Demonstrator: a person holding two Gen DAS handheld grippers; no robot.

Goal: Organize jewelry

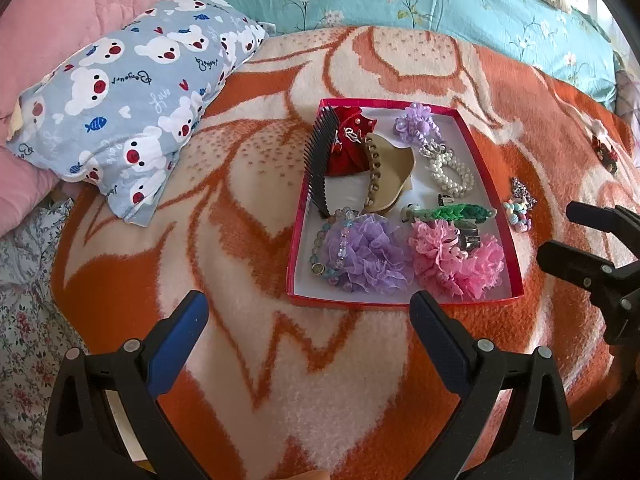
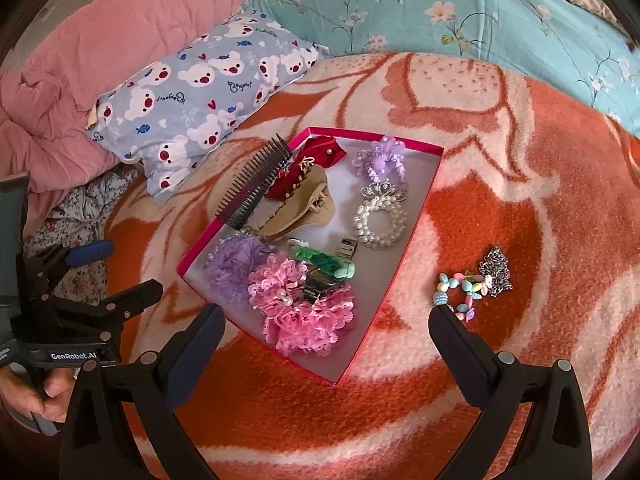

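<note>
Left tool (image 2: 120,272) reads "GenRobot.AI"; pillow (image 1: 120,92) perhaps reads "Bonjour".

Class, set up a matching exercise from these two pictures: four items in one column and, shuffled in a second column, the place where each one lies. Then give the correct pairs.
Items
1. black comb
2. pastel bead bracelet
3. pink lace hair flower
4. pearl bracelet

Places
A. on the blanket, outside the red box, beside a silver chain
B. in the box, at its near corner
C. propped over the box's left edge
D. in the box, toward its far right side, below a purple hair flower

Pairs: 1-C, 2-A, 3-B, 4-D
</note>
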